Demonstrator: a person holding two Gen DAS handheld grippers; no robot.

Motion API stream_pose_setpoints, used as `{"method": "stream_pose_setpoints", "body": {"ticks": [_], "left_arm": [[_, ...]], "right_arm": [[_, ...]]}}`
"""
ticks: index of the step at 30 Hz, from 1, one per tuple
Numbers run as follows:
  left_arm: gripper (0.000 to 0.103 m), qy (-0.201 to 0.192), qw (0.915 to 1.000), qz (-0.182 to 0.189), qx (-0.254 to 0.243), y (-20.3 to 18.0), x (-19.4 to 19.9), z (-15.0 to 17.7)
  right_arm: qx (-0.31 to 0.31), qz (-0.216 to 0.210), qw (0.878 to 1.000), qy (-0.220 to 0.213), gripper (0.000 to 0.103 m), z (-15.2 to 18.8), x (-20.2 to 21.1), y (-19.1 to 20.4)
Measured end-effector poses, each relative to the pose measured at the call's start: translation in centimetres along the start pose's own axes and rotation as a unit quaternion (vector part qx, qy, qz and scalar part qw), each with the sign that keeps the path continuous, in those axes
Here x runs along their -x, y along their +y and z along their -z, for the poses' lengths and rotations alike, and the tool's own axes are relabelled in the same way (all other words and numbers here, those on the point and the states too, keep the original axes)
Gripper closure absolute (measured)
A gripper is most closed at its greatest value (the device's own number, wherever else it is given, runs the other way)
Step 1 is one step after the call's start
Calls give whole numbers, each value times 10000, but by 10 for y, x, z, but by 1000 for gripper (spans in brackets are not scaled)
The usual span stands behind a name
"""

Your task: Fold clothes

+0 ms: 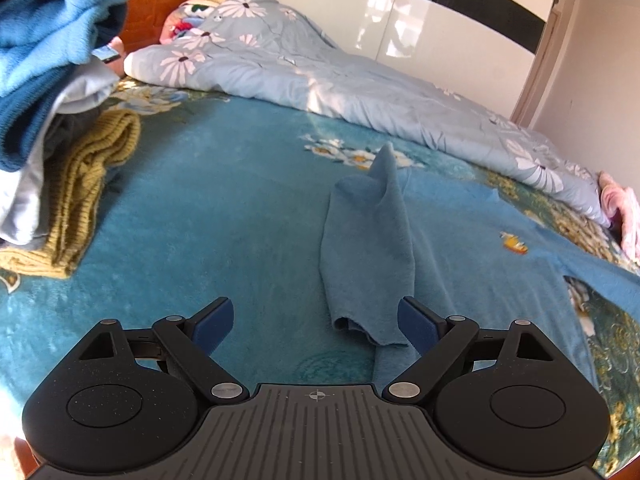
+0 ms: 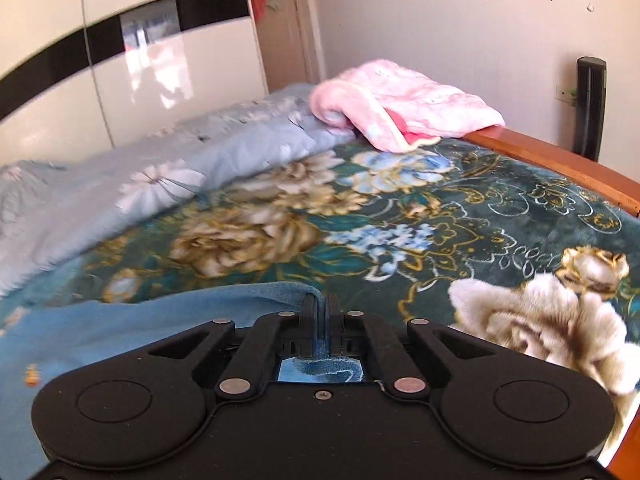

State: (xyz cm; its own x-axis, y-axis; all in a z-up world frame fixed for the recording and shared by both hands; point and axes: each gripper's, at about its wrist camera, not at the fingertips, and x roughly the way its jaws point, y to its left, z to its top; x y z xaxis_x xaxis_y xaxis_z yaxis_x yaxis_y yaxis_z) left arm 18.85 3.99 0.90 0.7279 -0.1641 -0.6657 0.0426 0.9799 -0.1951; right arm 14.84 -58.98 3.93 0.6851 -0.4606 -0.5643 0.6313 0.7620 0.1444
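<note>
Sunlit and cluttered, the bedroom gives its whole bed (image 2: 460,208) over to the work, a teal flowered blanket covering the mattress.

Start at the right hand-held gripper (image 2: 320,304): its fingers are pressed together on an edge of the blue fleece garment (image 1: 460,264), a pinch of the fabric showing between them and in the gap behind. From that pinch the cloth runs away to the left, low over the blanket. The left hand-held gripper (image 1: 316,320) hangs with its fingers spread wide and nothing between them, just beside the cuff of the sleeve (image 1: 368,248). That sleeve lies doubled in over the body of the garment, pointing away up the bed, while the rest of the body spreads flat toward the right.

Farther out, at the left edge, sits a pile of clothes (image 1: 60,128): blue fleece on top, pale grey beneath, a mustard knit at the bottom. A floral quilt (image 1: 360,92) lies bunched along the far side, and a pink blanket (image 2: 404,104) rests at the foot corner.

My reading is that this garment is partway through: one sleeve is turned in, yet the body is not reduced to a compact packet. Whether the pile holds finished folds or pieces waiting, I cannot tell; its layers look loosely heaped.
</note>
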Motion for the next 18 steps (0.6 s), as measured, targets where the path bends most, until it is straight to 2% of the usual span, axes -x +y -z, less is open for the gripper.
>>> {"method": "stream_pose_setpoints", "body": {"ticks": [7,11,15,16,18], "left_arm": [[14,56,9999,43,-133,-5,-14,-4],[14,83,9995,172,-262,-14,-21,-4],[14,100,9984,337,-432,-29,-26,-4],[14,107,9981,393,-472,-33,-27,-4],[14,105,9967,471,-646,-44,-31,-2]], "right_arm": [[41,242,9985,491,100,21,-34,1],[-28,188,9992,358,95,21,-22,0],[-94,134,9996,222,78,21,-9,-2],[-74,126,9998,132,76,20,-2,-1],[-41,53,10000,-28,66,21,15,1]]}}
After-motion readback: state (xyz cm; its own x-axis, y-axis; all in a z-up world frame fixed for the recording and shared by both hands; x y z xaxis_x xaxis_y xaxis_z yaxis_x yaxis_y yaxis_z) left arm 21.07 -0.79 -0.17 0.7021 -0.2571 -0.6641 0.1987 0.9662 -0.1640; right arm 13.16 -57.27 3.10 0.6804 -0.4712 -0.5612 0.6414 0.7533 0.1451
